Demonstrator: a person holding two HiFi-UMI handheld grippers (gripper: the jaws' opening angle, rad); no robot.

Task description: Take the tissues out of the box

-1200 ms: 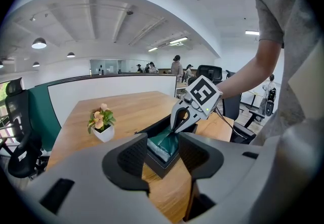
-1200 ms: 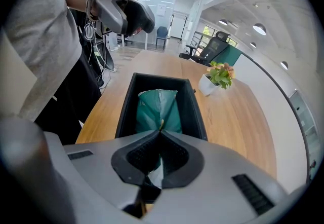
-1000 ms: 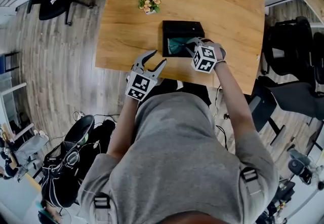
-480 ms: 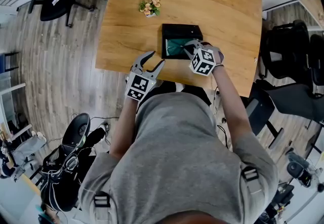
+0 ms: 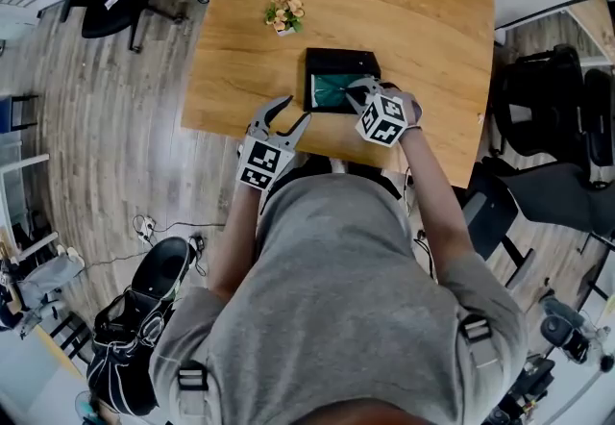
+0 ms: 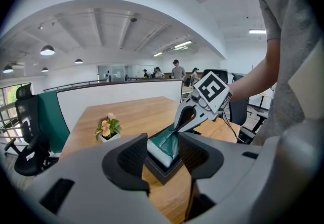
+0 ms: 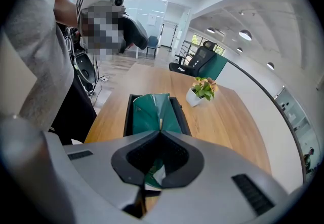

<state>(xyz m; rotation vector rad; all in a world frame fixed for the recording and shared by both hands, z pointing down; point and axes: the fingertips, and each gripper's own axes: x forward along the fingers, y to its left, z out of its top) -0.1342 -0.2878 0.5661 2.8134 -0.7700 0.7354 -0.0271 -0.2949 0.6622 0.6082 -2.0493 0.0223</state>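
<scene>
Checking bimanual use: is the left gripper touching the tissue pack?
No, the left gripper is open at the table edge, apart from the tissue pack.

Grey short-sleeved T-shirt (image 5: 336, 298) with black shoulder buckles (image 5: 192, 380); grey left gripper (image 5: 296, 110) and right gripper (image 5: 354, 89) carry black-and-white marker cubes (image 5: 264, 163)

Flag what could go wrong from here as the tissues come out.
The right tool pinches only a thin fold of the green tissue pack, so it may tear or slip. The left tool hangs open, off the black box, so the box could lift or slide with the pack toward the edge of the table.
</scene>
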